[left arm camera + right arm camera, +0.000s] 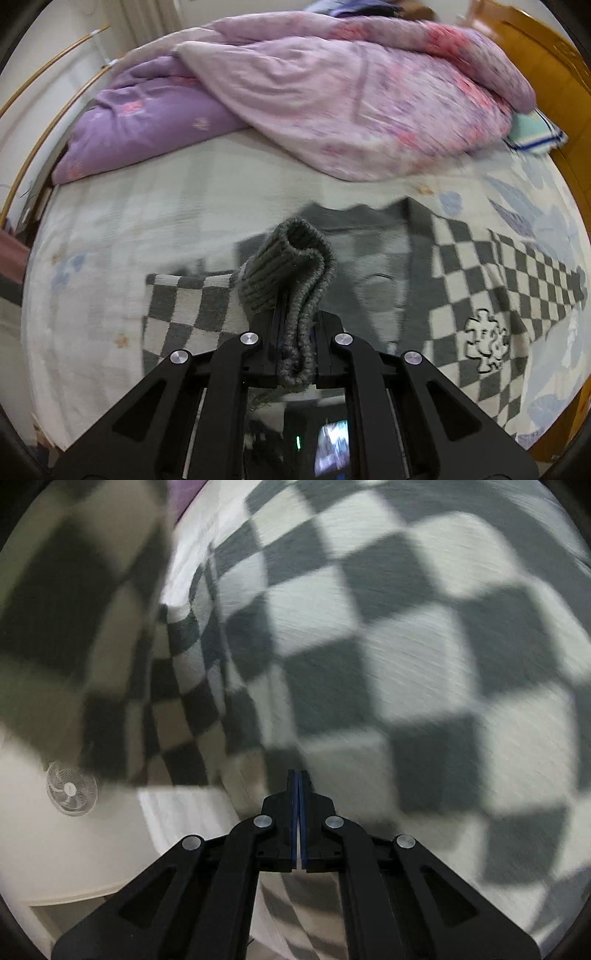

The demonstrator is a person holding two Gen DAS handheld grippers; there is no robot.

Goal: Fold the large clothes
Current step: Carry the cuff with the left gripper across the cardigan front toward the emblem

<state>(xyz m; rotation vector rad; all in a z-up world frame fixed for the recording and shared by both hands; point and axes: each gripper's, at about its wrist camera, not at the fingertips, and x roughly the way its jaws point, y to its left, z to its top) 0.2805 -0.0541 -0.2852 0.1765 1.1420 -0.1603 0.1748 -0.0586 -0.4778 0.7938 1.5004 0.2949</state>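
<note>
Bare sheet (pixel 110 229) lies open left of sweater (pixel 480 266); quilts (pixel 332 103) block behind.

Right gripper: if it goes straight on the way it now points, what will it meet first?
Most likely the checkered sweater, which fills the view just ahead of the right gripper. Blur hides how near it is.

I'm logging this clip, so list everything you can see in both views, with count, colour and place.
Checked knit sweater: one, grey and white, spread on the bed.
Ribbed grey cuff: one, clamped in the left hand-held gripper.
Quilt: one, pink and purple, heaped at the far side.
Bed sheet: one, pale with blue print, under everything.
Wooden headboard: one, orange-brown, right.
Fan: one, white, lower left.
Left hand-held gripper: black, gripping.
Right hand-held gripper: black, closed, empty.
</note>
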